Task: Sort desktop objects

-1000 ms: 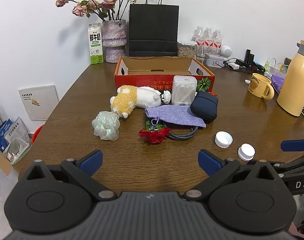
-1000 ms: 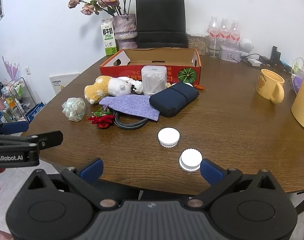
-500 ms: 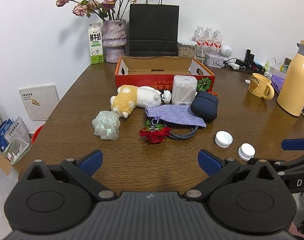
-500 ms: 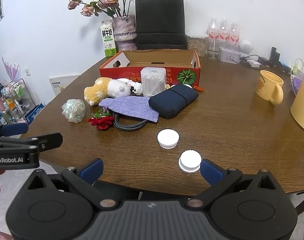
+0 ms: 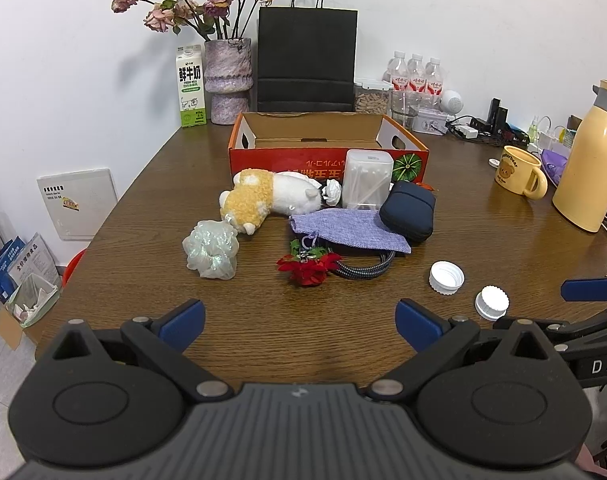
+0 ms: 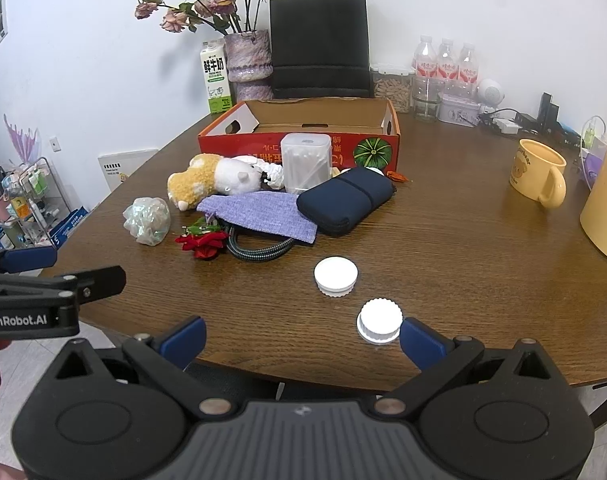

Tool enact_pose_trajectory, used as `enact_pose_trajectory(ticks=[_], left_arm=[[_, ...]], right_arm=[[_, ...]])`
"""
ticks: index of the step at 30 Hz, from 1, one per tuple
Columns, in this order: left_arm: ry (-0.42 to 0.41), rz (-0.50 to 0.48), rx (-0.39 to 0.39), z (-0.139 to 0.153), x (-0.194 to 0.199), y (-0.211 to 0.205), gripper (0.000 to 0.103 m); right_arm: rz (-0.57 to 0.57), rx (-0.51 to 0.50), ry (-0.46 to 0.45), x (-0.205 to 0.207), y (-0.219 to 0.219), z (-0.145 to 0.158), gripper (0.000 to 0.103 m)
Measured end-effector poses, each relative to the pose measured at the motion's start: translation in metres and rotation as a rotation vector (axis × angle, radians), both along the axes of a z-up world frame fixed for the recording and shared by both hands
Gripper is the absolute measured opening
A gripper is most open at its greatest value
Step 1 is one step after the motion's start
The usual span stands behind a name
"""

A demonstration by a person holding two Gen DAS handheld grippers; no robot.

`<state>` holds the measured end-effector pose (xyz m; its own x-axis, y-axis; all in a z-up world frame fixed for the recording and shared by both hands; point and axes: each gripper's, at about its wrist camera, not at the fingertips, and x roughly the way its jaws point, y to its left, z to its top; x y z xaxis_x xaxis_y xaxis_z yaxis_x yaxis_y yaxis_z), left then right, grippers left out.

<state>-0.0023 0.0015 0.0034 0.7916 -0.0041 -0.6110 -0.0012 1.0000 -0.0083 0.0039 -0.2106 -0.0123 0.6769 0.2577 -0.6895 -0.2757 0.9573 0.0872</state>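
**Both grippers held wide above a cluttered table edge**

Compared with a second ago, almost nothing has changed: the objects lie where they were, and the right wrist view has edged only slightly closer to the table.

From left to right on the wooden table [image 5: 123, 240]: one crumpled iridescent scrunchie [image 5: 211, 255], then one plush toy [image 5: 269, 200] lying on its side, long axis running left to right, with its yellow head toward the left. Just in front of it lies one red fabric flower [image 5: 308, 270], touching one coiled braided cable [image 5: 363, 266]. One purple cloth pouch [image 5: 349, 231] lies flat partly over the cable, drawstring end pointing left. Behind it one clear cotton swab box [image 5: 367, 178] stands upright against the red cardboard box [image 5: 327, 156], whose top is open. One dark blue case [image 5: 408, 211] rests on the pouch's right end. Two white bottle caps sit apart nearer the edge: one open side up [image 5: 446, 278], one closed side up [image 5: 491, 303].

The left gripper [image 5: 299, 322] hangs over the near edge, jaws spread wide, holding nothing. The right gripper [image 6: 301, 338] is likewise wide and empty, its right fingertip [image 6: 419, 343] just beside the closed cap.
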Motion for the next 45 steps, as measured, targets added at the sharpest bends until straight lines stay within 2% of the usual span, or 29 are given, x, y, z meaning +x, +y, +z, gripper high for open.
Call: enact_pose_trajectory(ticks=[23, 30, 41, 45], left_arm=[[0.01, 0.007, -0.004, -0.007, 0.002, -0.001, 0.103], [0.022, 0.018, -0.012, -0.014, 0.009, 0.003, 0.103], [0.037, 0.047, 0.001, -0.04, 0.029, 0.006, 0.103], [0.046, 0.049, -0.012, -0.051, 0.036, 0.008, 0.103]], right_arm=[[-0.005, 0.001, -0.004, -0.001, 0.0, -0.003, 0.103], [-0.032, 0.018, 0.012, 0.005, -0.008, -0.012, 0.103], [-0.05, -0.002, -0.025, 0.028, -0.03, -0.058, 0.102], [-0.048, 0.003, -0.048, 0.034, -0.036, -0.074, 0.095]])
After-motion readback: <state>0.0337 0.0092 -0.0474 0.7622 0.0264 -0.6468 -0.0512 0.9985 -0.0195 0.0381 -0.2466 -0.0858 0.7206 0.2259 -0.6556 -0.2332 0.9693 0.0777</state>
